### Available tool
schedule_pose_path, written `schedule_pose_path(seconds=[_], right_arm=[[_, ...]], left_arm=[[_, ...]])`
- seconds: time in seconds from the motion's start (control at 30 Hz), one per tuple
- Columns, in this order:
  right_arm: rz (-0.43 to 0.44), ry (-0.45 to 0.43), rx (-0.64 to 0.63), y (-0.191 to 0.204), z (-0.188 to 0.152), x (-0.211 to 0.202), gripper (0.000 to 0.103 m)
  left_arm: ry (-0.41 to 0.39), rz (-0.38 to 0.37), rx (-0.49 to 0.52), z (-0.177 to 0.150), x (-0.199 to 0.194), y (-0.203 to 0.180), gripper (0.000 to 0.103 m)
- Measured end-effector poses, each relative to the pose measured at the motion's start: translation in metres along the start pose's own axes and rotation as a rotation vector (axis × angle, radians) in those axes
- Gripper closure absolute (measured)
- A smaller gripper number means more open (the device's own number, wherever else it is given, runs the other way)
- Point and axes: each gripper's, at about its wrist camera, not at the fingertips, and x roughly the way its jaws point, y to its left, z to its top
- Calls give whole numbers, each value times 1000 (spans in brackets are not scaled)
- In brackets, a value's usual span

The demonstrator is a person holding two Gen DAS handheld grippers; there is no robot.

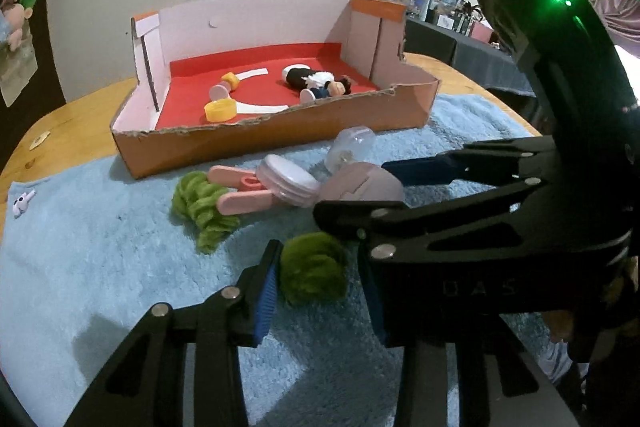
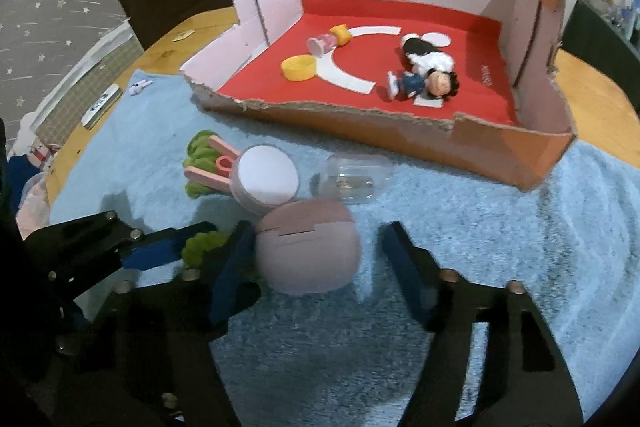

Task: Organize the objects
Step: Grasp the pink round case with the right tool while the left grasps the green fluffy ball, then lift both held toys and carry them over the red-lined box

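Two tools work here: our left tool (image 1: pixel 316 279) straddles a dark green pompom (image 1: pixel 314 267), our right tool (image 2: pixel 316 255) straddles a pink capsule half (image 2: pixel 308 251), both mid-towel (image 1: pixel 100 247), pads seemingly not pressing.

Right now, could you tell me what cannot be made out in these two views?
- Left wrist view: whether the left gripper presses the green pom-pom; shadow hides the far pad.
- Right wrist view: that gripper covers most of the pom-pom.
- White figure on the towel: too small.
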Motion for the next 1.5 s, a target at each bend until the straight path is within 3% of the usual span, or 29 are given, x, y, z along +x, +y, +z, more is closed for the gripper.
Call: schedule_pose_path(seconds=[0.07, 0.27, 1.1, 1.5], right_arm=[[13, -1, 3, 0, 0, -1, 52], [29, -3, 27, -7, -4, -6, 52], [66, -82, 101, -11, -31, -45, 52], [79, -98, 89, -9, -26, -51, 52]], left_arm=[[6, -7, -5, 0, 1, 0, 72], [6, -36, -25, 1, 0, 5, 75], [-17, -41, -68, 4, -16, 18, 76], [-26, -44, -70, 14, -18, 19, 76]])
